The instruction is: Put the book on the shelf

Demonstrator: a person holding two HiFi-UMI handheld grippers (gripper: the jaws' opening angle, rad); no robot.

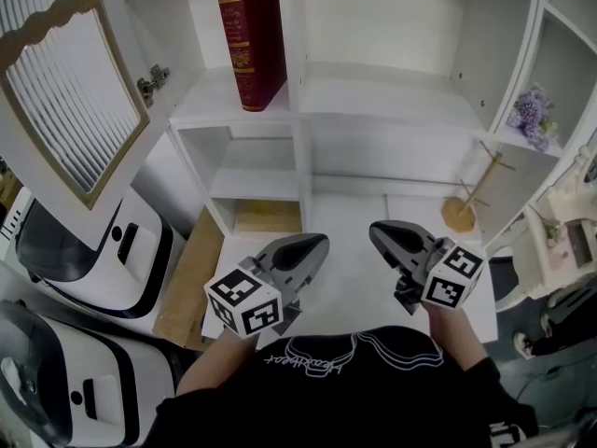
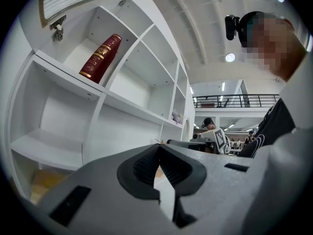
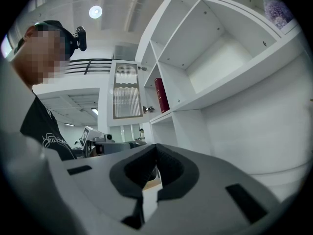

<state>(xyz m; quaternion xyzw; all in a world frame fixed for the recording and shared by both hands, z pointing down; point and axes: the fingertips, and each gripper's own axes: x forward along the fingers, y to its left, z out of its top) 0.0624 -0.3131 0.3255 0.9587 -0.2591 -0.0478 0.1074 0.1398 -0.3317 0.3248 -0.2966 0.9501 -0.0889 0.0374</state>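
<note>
A dark red book [image 1: 252, 45] with gold print leans upright in the upper left compartment of the white shelf unit [image 1: 298, 110]. It also shows in the left gripper view as the book [image 2: 100, 58] and, small, in the right gripper view as the book [image 3: 161, 95]. Both grippers are held low and close to the person's chest, well below and apart from the book. My left gripper [image 1: 322, 241] is shut with its tips meeting and nothing between them. My right gripper [image 1: 375, 231] is likewise shut and empty.
A cabinet door [image 1: 65, 91] with ribbed glass stands open at the left of the shelf. A purple flower bunch [image 1: 530, 115] sits in a right compartment, and a small wooden stand [image 1: 464, 208] is on the lower surface. White machines [image 1: 84, 250] crowd the floor at left.
</note>
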